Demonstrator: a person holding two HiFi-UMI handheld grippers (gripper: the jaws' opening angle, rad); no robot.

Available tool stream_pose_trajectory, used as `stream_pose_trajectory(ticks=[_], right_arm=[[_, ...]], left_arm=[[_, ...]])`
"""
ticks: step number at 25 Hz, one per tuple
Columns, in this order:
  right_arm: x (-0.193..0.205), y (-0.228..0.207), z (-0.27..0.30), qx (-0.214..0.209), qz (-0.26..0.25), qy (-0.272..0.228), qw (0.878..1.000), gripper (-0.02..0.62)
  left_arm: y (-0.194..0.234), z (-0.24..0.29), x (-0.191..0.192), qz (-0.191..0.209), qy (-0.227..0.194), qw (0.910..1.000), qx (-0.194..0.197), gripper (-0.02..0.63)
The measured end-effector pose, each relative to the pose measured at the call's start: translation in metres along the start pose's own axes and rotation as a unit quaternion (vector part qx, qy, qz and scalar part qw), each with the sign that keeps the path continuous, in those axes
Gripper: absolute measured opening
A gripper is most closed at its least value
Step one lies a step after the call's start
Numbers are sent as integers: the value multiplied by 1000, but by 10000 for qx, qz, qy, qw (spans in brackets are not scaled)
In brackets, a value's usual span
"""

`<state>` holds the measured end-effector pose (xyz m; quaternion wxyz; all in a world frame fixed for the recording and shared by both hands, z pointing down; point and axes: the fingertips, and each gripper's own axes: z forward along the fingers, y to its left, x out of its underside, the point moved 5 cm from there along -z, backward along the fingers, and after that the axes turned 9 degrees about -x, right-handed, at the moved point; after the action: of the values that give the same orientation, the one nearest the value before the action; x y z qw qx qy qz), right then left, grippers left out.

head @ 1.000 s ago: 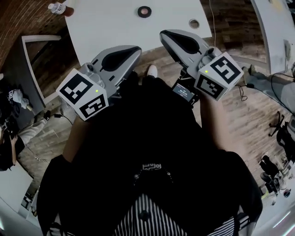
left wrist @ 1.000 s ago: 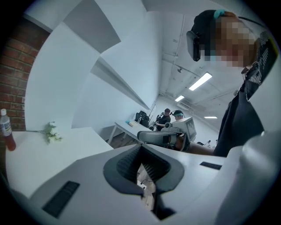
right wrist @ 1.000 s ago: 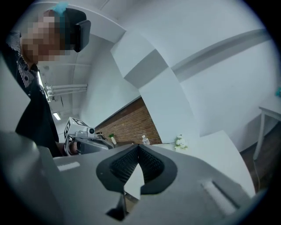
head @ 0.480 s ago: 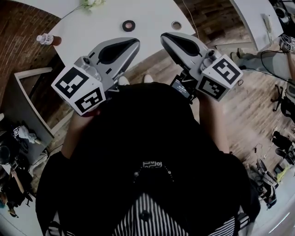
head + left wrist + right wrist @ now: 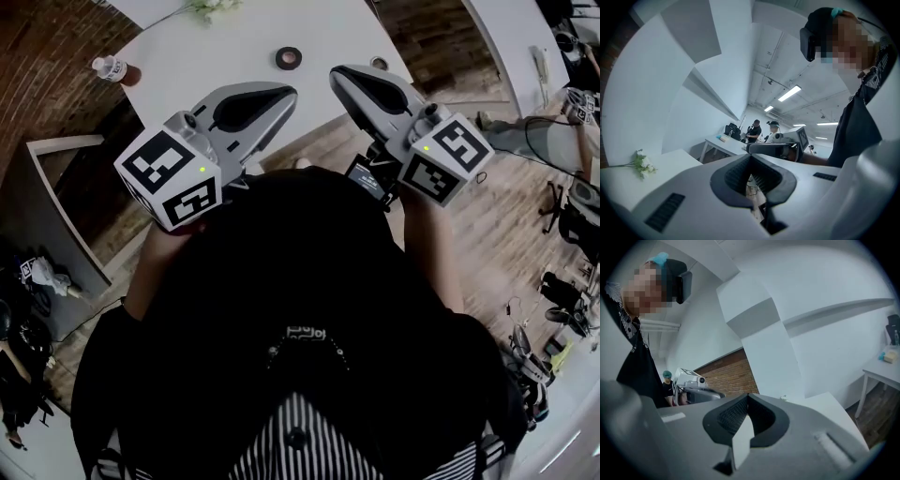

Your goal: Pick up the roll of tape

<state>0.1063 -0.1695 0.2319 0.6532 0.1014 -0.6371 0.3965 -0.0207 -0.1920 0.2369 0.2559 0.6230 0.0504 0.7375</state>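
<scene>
The left gripper (image 5: pixel 751 157) is showing its jaws pressed together at the tips, with nothing sitting between the dark ribbed pads. The right gripper (image 5: pixel 748 395) is doing the same: its jaws are closing off the gap fully and carrying nothing. In the head view both are pointing toward the upper middle of the frame, side by side but apart, hovering over the near edge of the white table (image 5: pixel 206 56).

Beyond their tips, the roll of tape (image 5: pixel 289 58) is lying flat on the tabletop at the upper centre of the frame, between the two tips and a little farther up, untouched by either. A small round object (image 5: pixel 379 64) is sitting to its right near the table edge, a bottle (image 5: pixel 111 67) is lying at the upper left, and a spray of white flowers (image 5: pixel 211 7) is resting at the top edge.

The roll is looking like a light, stiff ring that will likely be skidding on the smooth top if nudged. Either gripper will be needing to open first. The surest hold is probably across the ring's wall, one jaw in the hole and one outside.
</scene>
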Motion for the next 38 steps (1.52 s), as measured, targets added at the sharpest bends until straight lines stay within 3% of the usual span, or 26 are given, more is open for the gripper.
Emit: stream_pose_trajectory(ticks=[9, 17, 27, 38], right_arm=[[8, 16, 30, 98, 64, 308, 9995, 3], [1, -8, 46, -15, 125, 395, 9991, 3], [-7, -77, 60, -97, 333, 637, 9974, 5], [0, -101, 90, -376, 476, 821, 9948, 5]], left_arm=[[18, -23, 7, -112, -78, 9999, -9, 4], [35, -17, 10, -298, -34, 9994, -141, 5], [70, 4, -5, -417, 156, 9977, -516, 5], [90, 12, 0, -631, 356, 9953, -644, 5]])
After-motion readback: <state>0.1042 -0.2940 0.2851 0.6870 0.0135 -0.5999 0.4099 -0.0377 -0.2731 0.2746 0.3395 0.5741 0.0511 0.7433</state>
